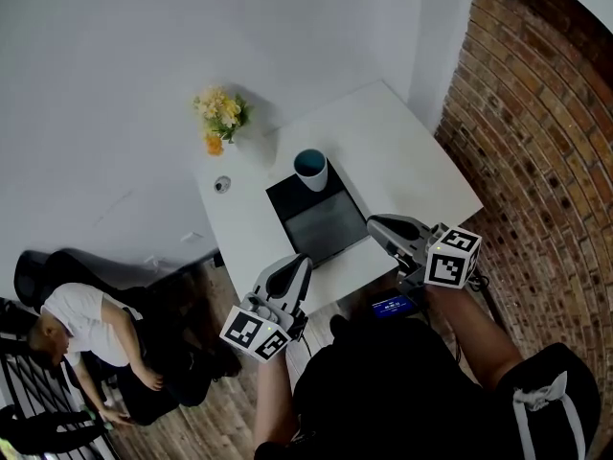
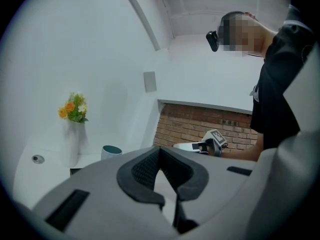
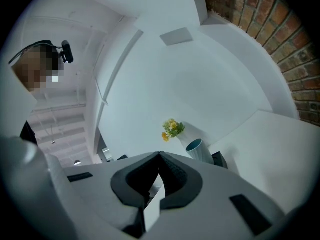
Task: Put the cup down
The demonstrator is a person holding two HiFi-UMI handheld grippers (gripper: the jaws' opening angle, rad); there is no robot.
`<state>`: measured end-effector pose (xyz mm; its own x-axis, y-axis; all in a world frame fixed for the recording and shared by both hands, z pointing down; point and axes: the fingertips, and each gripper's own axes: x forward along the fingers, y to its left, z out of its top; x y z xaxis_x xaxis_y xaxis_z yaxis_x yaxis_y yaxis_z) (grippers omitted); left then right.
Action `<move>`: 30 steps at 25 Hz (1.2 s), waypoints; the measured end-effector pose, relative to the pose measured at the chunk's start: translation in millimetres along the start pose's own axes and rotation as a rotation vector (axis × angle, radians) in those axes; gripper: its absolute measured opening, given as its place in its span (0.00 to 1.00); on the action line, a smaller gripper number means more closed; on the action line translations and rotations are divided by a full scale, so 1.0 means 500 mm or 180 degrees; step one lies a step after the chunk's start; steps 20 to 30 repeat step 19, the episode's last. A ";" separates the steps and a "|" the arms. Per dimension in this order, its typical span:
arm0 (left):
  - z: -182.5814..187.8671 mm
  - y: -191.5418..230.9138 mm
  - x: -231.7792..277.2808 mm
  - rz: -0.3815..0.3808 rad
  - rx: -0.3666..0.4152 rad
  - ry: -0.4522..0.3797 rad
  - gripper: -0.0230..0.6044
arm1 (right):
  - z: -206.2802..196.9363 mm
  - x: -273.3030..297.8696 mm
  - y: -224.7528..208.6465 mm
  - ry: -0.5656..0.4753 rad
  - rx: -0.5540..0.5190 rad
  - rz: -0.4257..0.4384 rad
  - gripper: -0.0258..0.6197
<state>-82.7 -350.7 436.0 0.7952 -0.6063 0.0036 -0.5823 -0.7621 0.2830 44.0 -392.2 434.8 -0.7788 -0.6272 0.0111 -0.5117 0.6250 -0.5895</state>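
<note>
Cup (image 1: 310,170) stands upright on the far corner of the dark mat (image 1: 326,228), on the white table (image 1: 402,151). Neither of my tools touches it. My left gripper (image 1: 297,263) and right gripper (image 1: 376,224) are held at the table's near edge, well apart from the cup. Both pairs of jaws are pressed together with nothing between them. Yellow flowers (image 1: 221,115) stand beyond the mat, near the wall.

White table (image 1: 402,151) just ahead of the left gripper (image 1: 299,263). Red brick wall (image 1: 546,113) to the right of the right gripper (image 1: 375,224). White wall (image 1: 144,65) past the table. Wood floor (image 1: 215,420) down below.
</note>
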 end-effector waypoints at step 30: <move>-0.010 0.007 -0.010 -0.0022 -0.0069 0.0076 0.05 | -0.042 0.031 0.015 0.0235 -0.0368 -0.0132 0.06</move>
